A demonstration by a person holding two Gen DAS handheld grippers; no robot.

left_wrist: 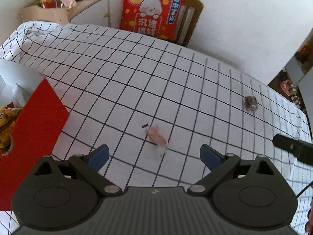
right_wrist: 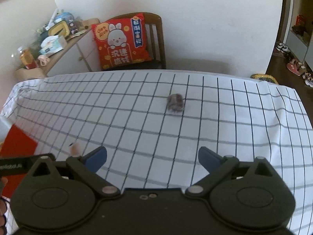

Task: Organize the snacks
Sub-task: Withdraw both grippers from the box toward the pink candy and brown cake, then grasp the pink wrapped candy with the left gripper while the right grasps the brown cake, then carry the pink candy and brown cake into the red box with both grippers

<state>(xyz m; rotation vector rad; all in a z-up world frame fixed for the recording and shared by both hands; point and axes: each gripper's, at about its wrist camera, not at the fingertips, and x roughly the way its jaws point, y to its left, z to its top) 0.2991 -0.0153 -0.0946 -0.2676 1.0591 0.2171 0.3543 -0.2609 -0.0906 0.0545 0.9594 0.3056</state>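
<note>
Red box (left_wrist: 35, 125) at far left on the checked tablecloth (left_wrist: 121, 74). Left gripper (left_wrist: 154, 155) spread wide, just short of pink wrapped candy (left_wrist: 156, 136). Dark wrapped snack (right_wrist: 175, 102) farther right, ahead of right gripper (right_wrist: 152, 157), spread, holding nothing.

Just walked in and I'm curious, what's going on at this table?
A person is tidying snacks with a handheld gripper in each hand. Both are open and empty. The left gripper hangs over a pink wrapped candy on the checked tablecloth; the right gripper faces a dark wrapped snack farther off. A red box with snacks inside sits at the left edge.
</note>
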